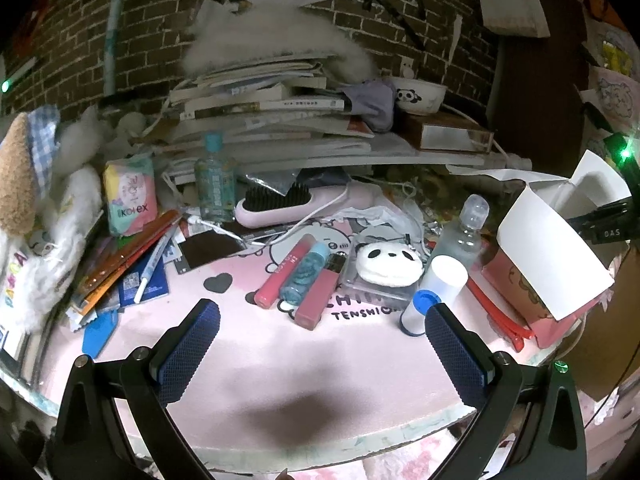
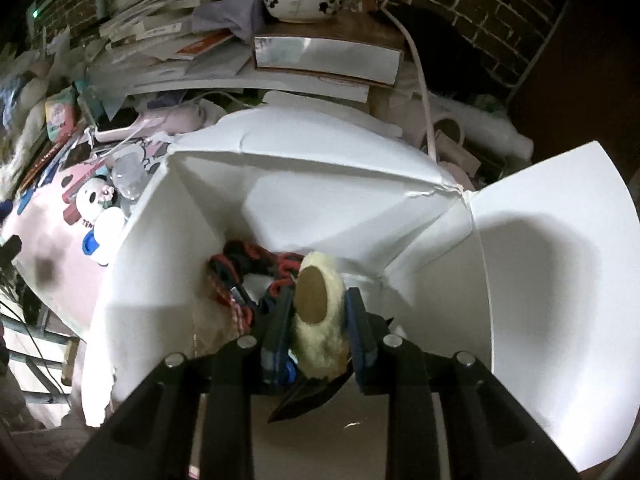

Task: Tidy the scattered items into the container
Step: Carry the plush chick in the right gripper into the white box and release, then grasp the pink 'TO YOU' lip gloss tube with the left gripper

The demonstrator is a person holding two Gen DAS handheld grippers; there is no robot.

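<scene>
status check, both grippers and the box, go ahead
Left gripper open, hovering over pink mat. Right gripper shut on fuzzy yellow toy, inside white box. Red-black cord already in there.

A pink tabletop [image 1: 224,344] carried three lip tubes [image 1: 300,280] side by side, a panda puff case [image 1: 380,268], a white bottle [image 1: 436,292], a hairbrush [image 1: 288,204], a tissue pack [image 1: 130,196] and the open white box [image 1: 552,256].
</scene>
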